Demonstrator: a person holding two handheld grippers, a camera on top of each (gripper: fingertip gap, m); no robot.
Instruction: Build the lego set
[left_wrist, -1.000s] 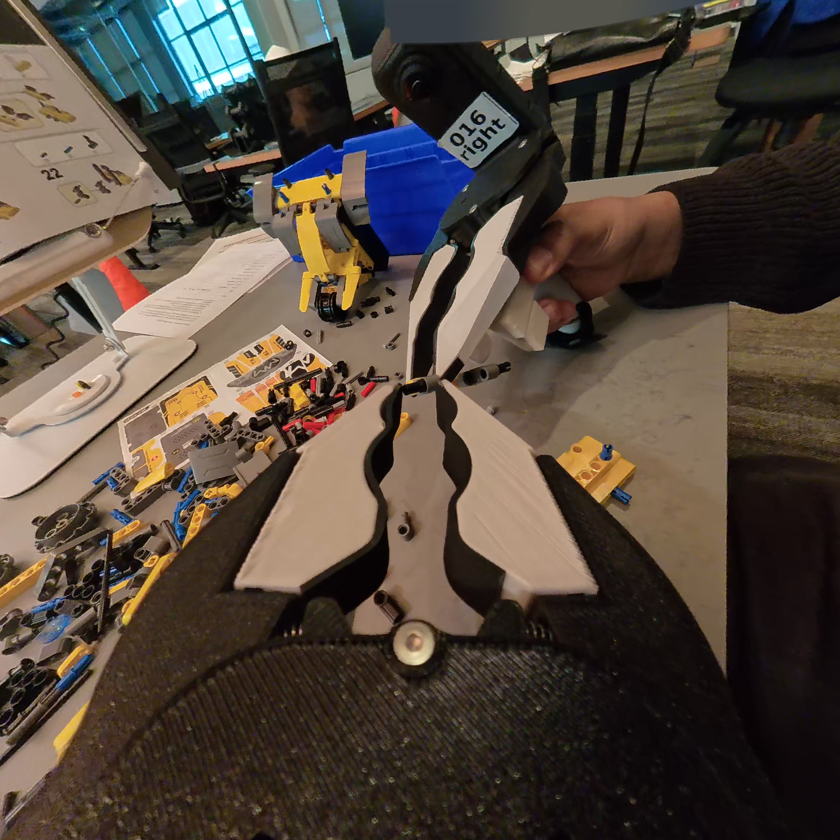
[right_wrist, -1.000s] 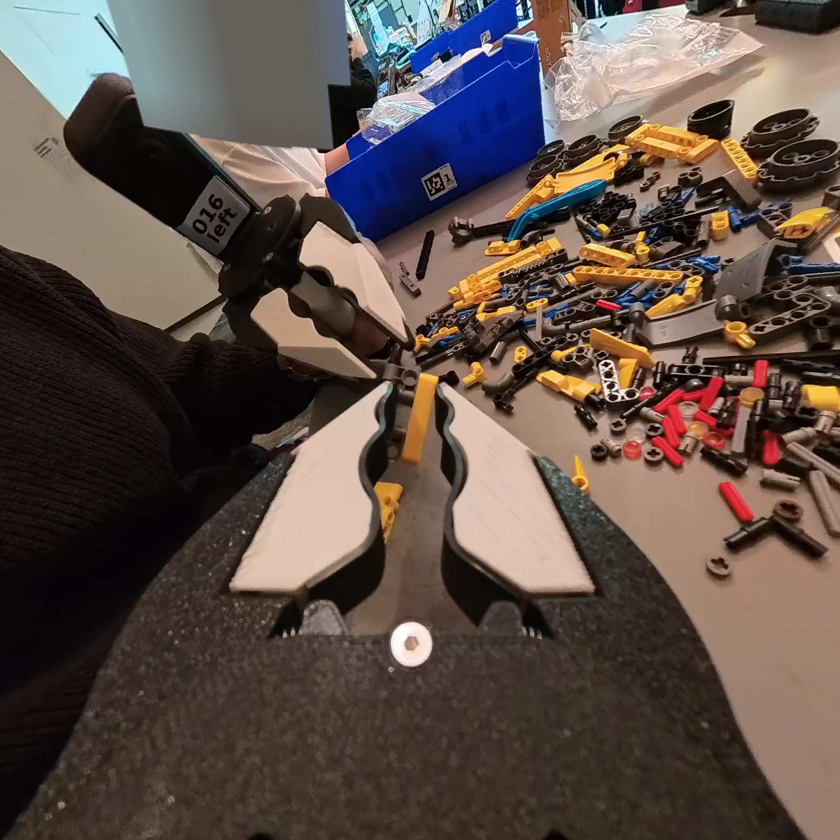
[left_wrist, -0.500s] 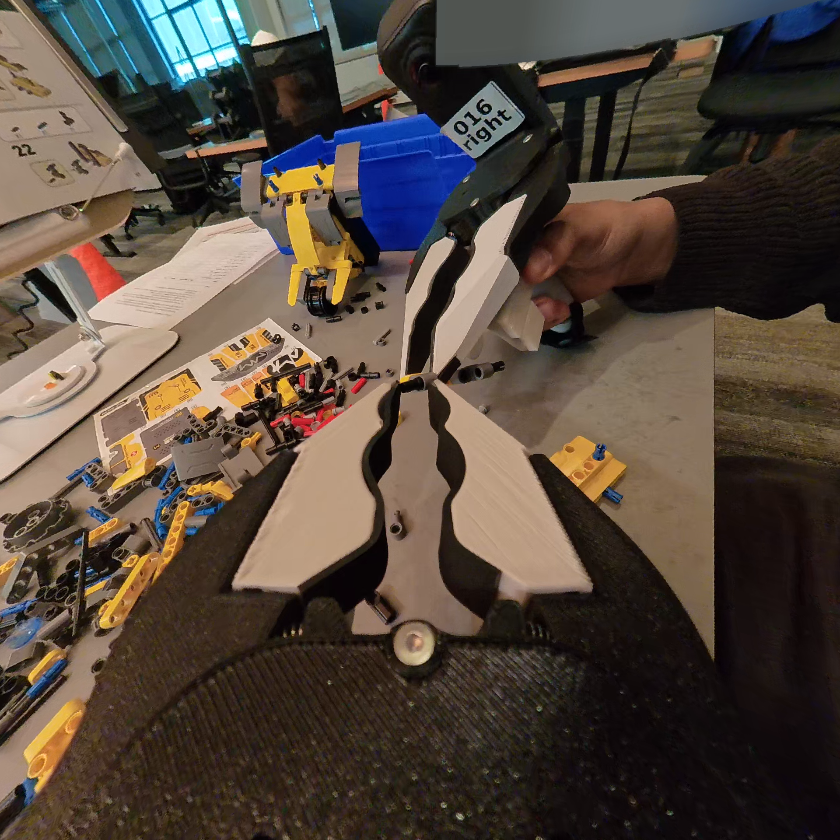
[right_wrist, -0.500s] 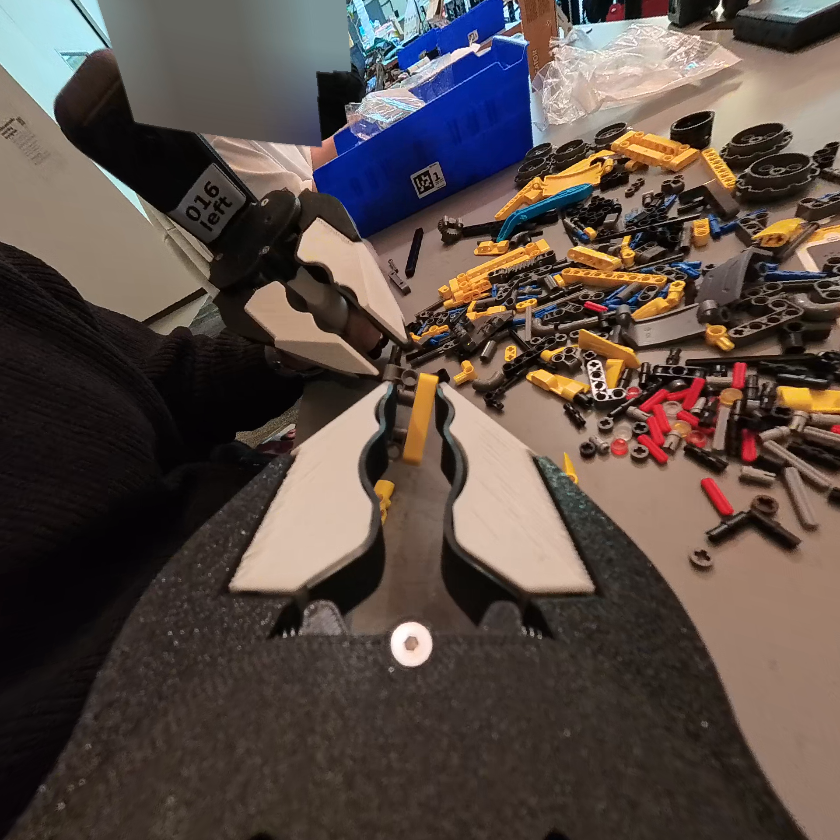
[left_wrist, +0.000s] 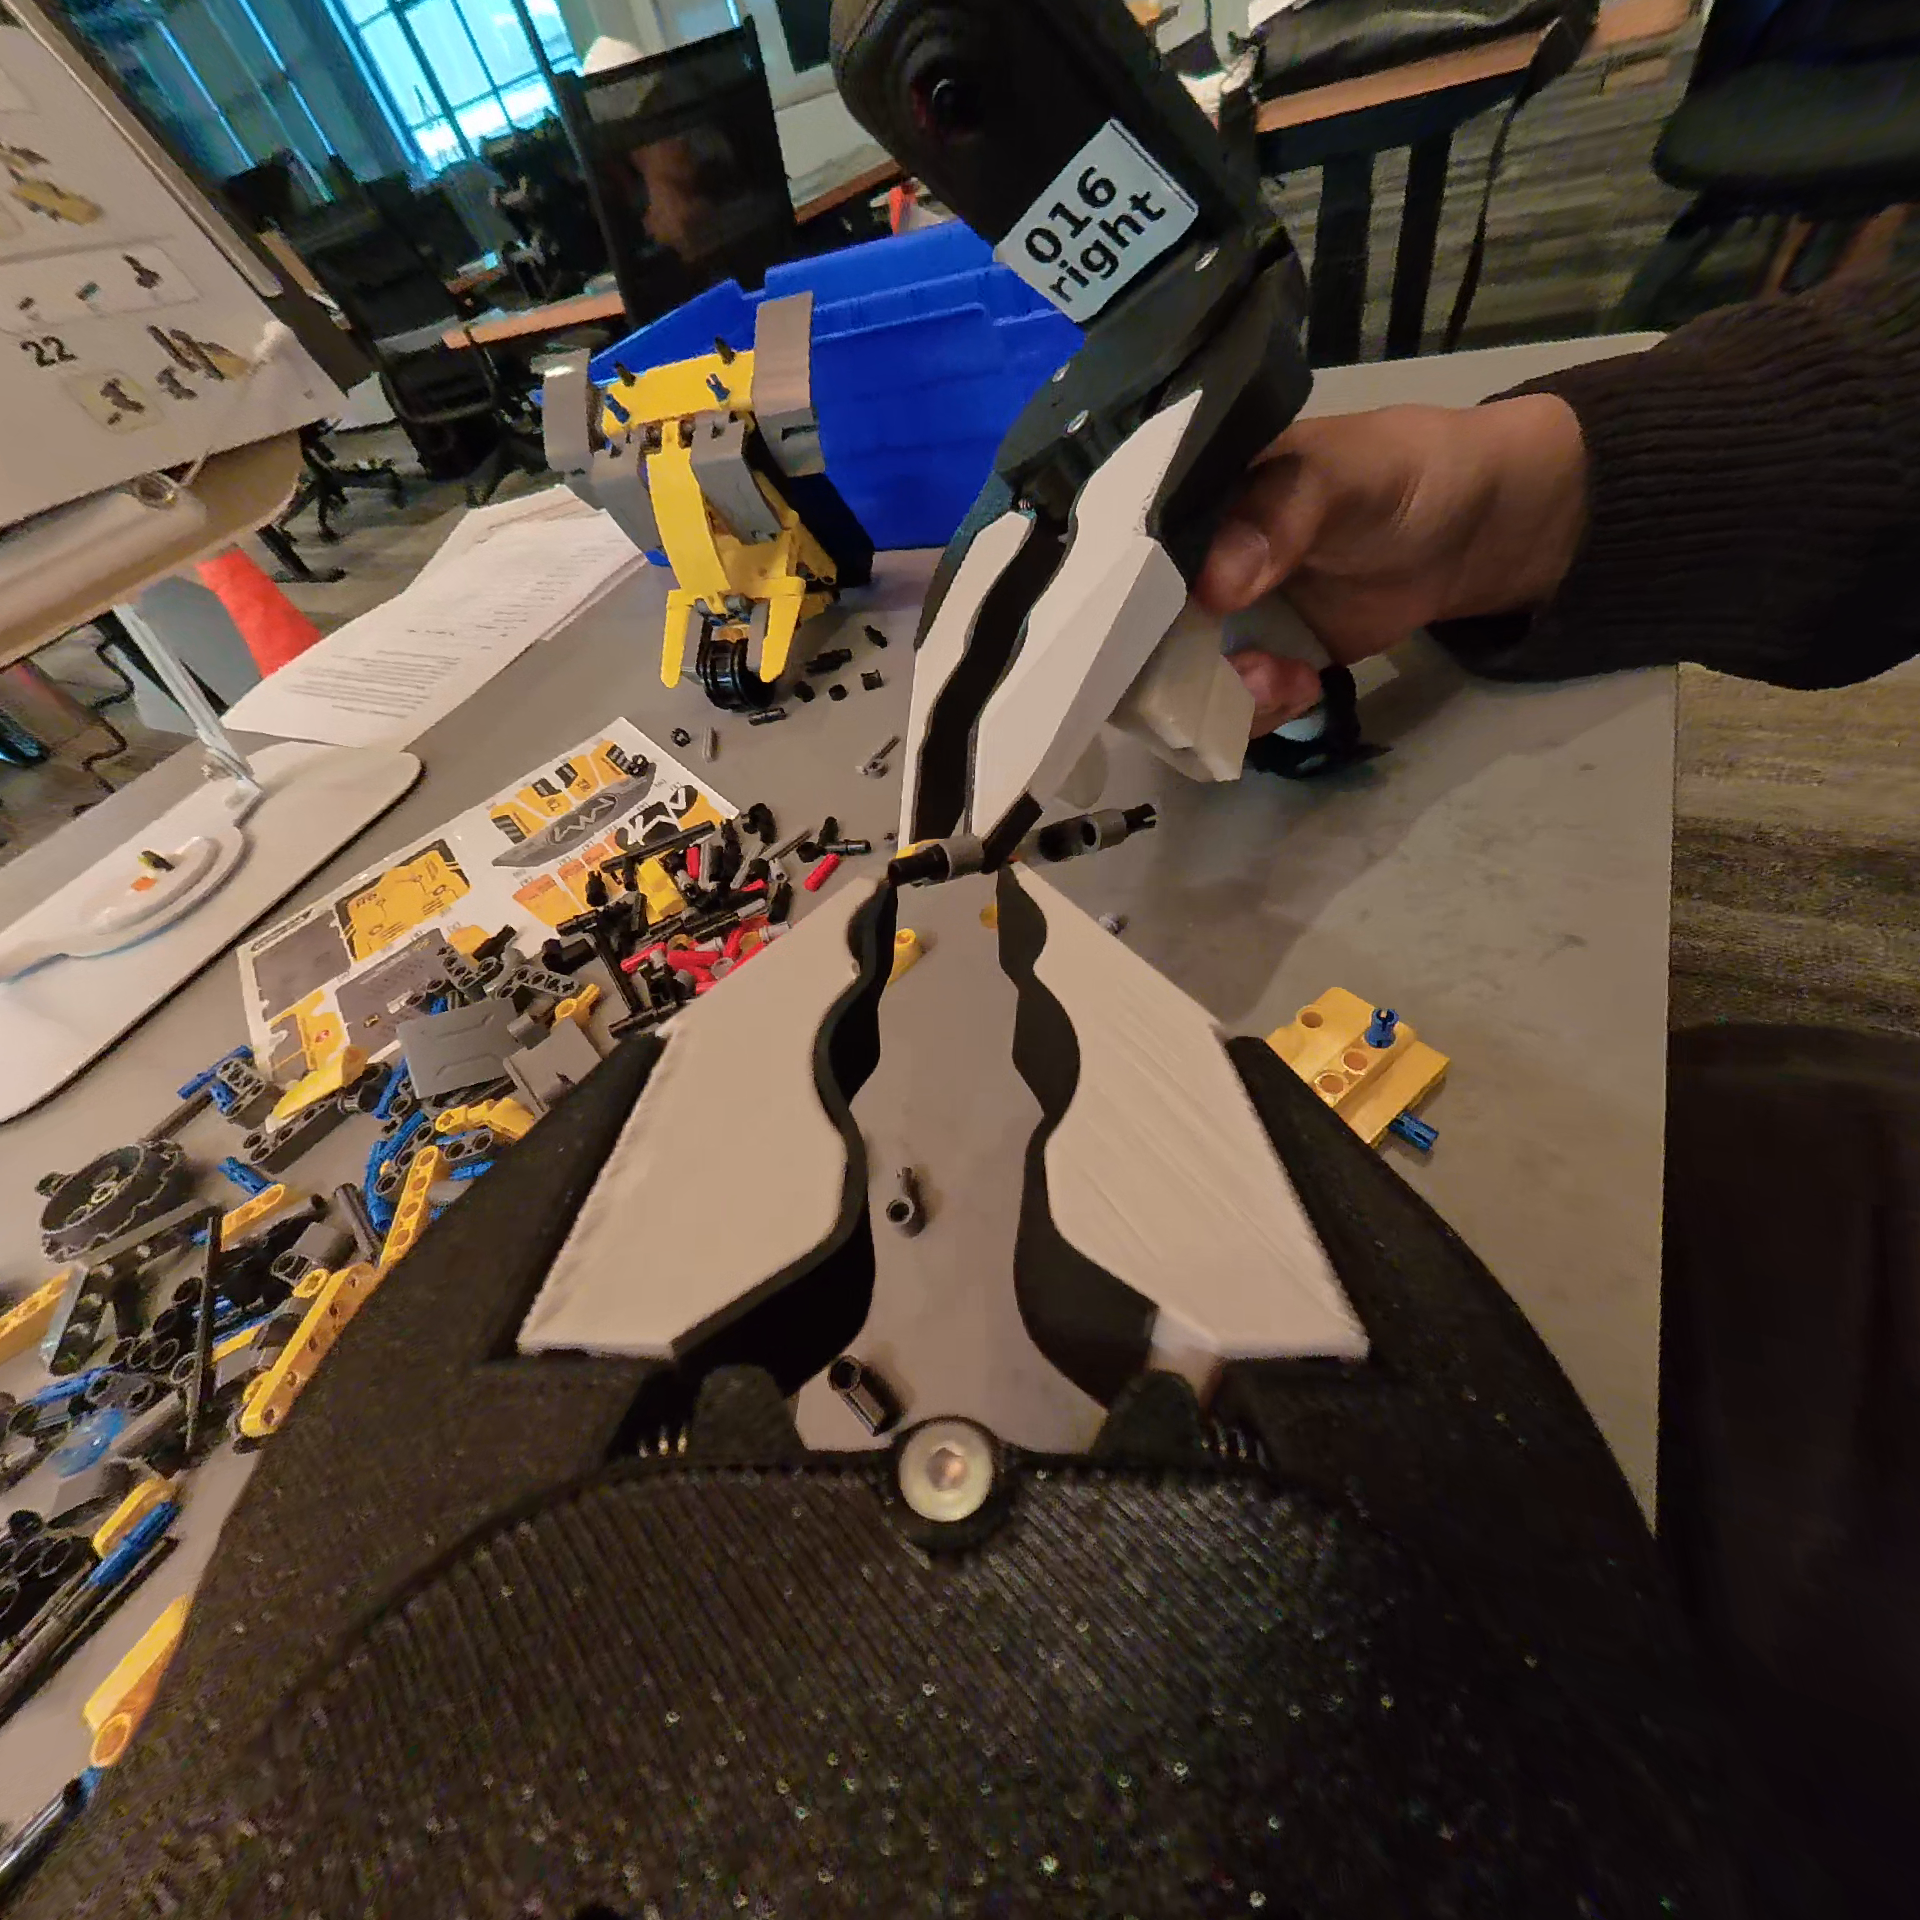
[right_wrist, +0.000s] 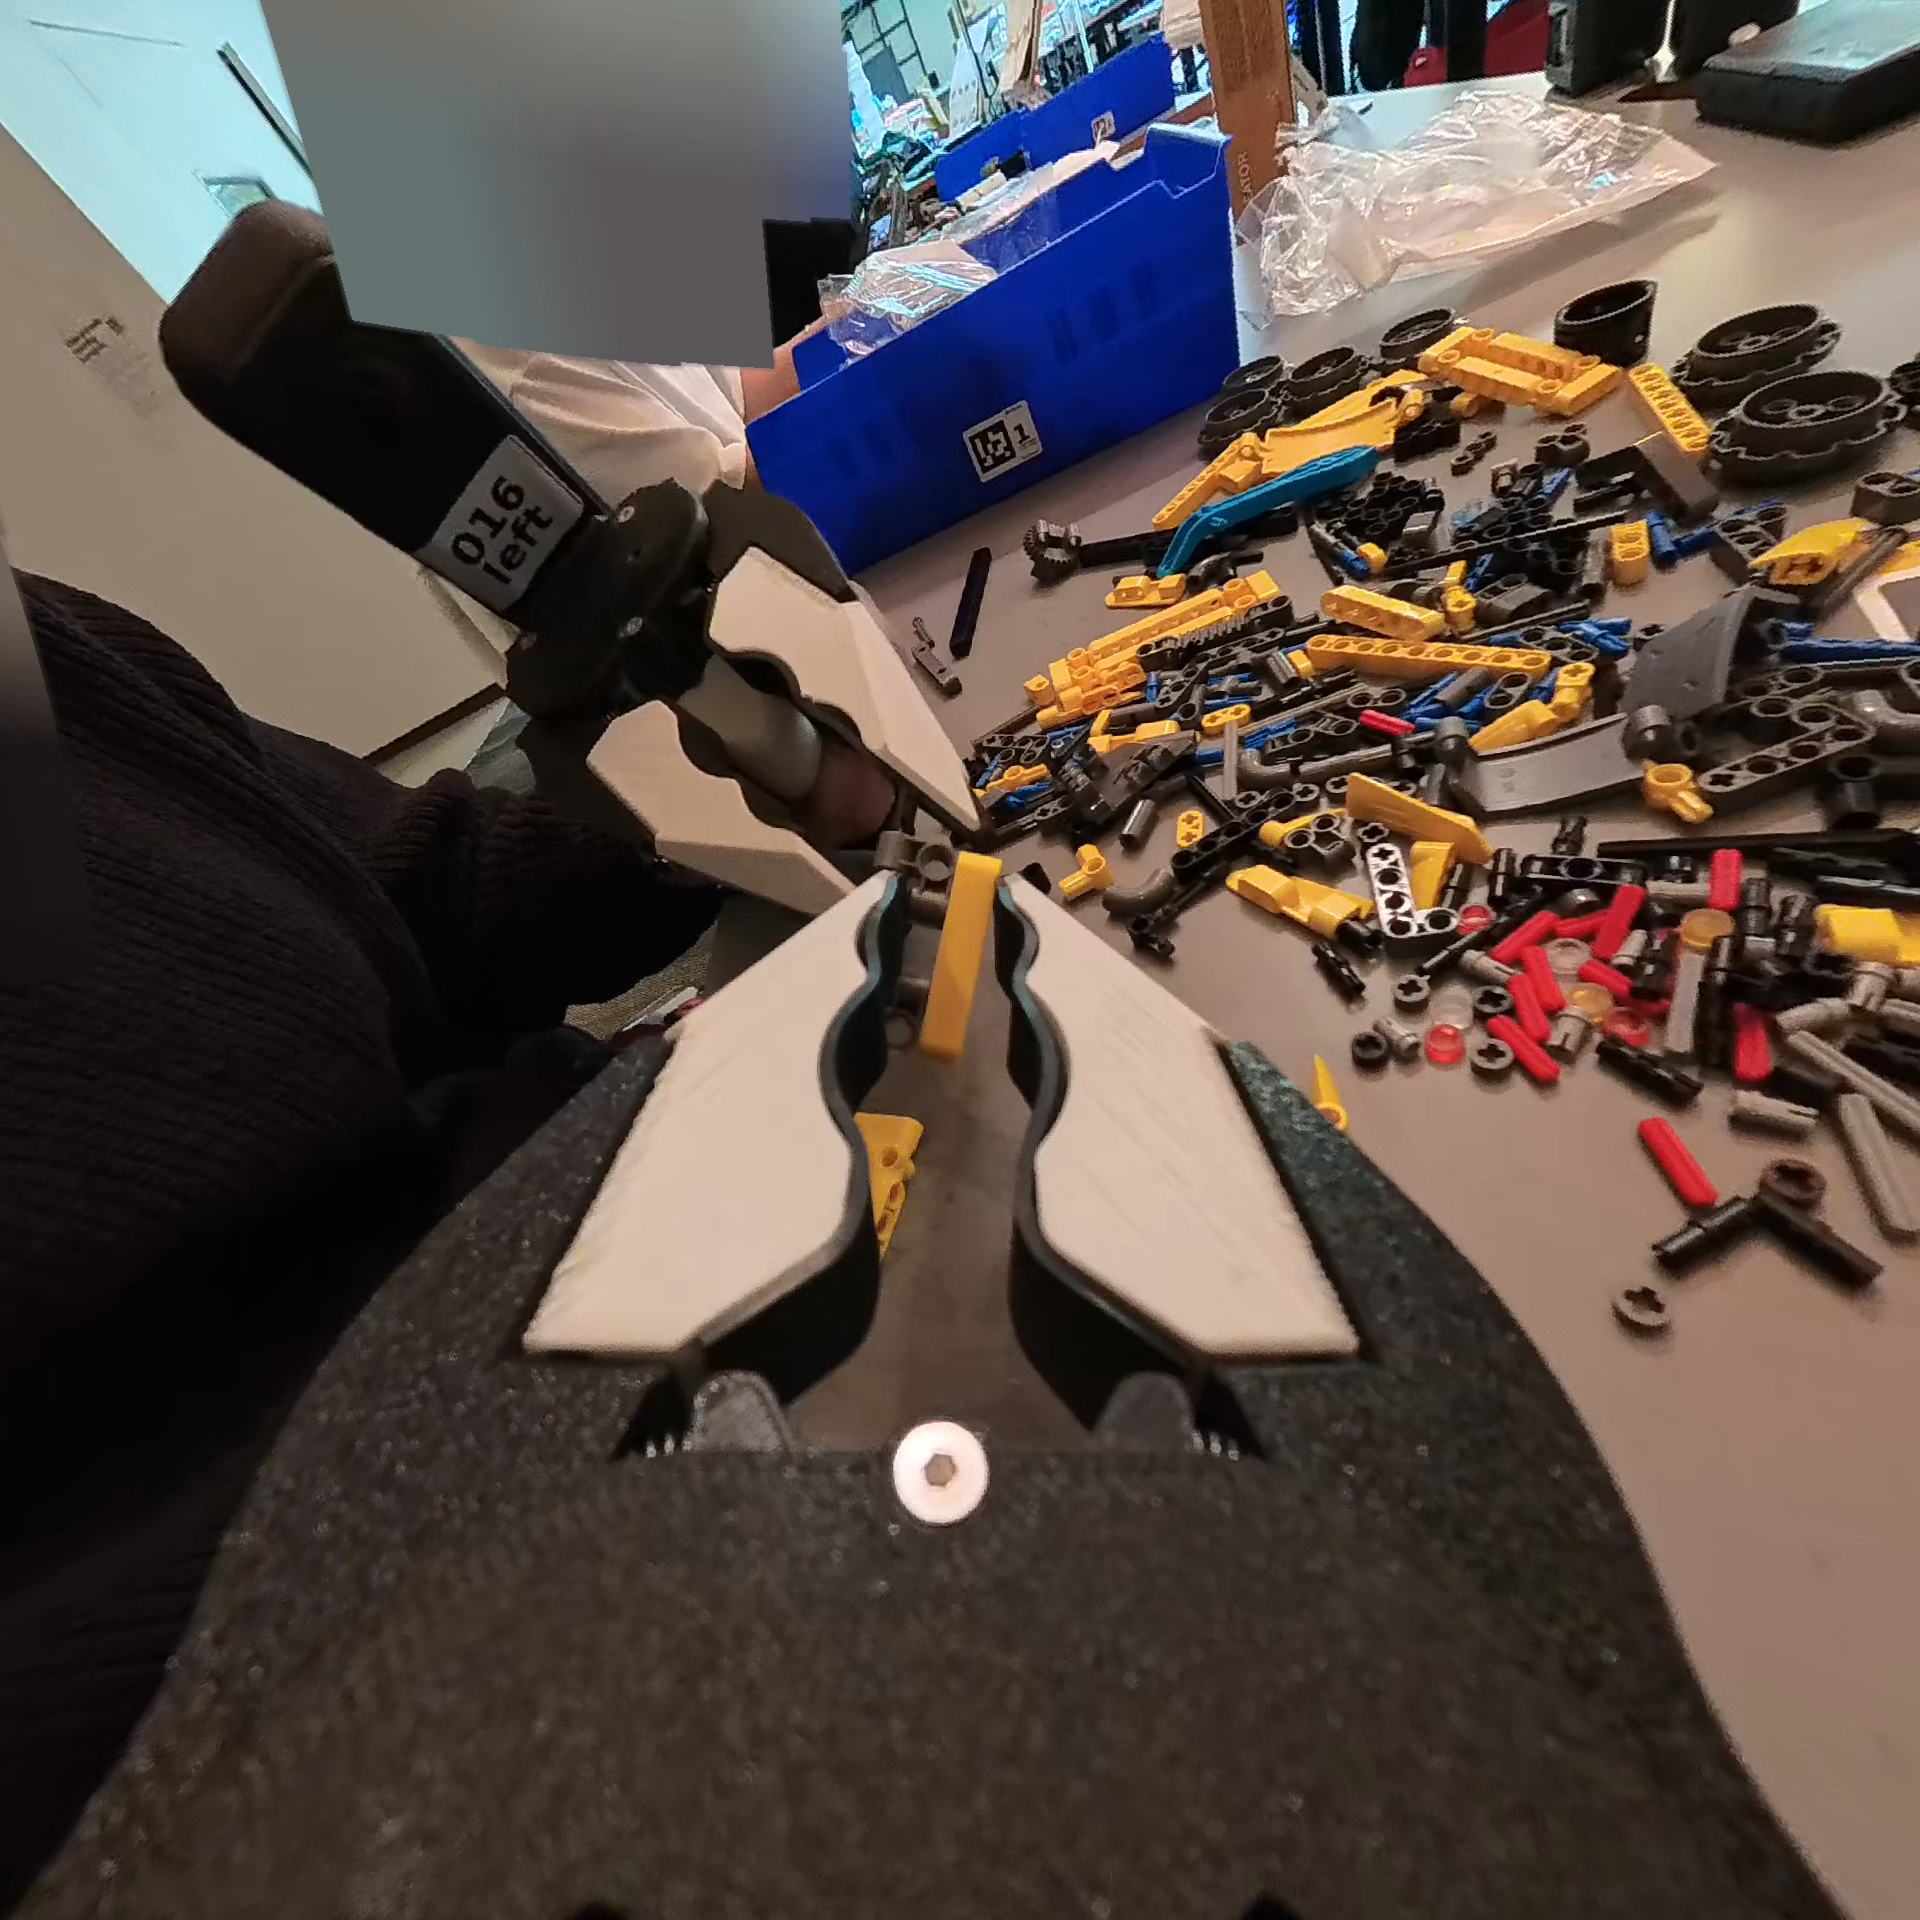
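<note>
Both grippers meet tip to tip above the counter (left_wrist: 1351, 935).

Left gripper (left_wrist: 940, 868): fingers closed on a small grey-and-black connector (left_wrist: 940, 860), held crosswise at the tips.

Right gripper (right_wrist: 951, 883): fingers pinch a yellow beam (right_wrist: 958, 961), which stands nearly upright between them. The connector touches the beam's upper end; whether it is seated, I cannot tell.

A half-built yellow model (left_wrist: 717, 520) stands by the blue bin (left_wrist: 914, 384). A large heap of loose pieces (right_wrist: 1455, 727) lies unassembled, so much looks left.

Compared with a second ago: both grips unchanged, tips a little closer.
</note>
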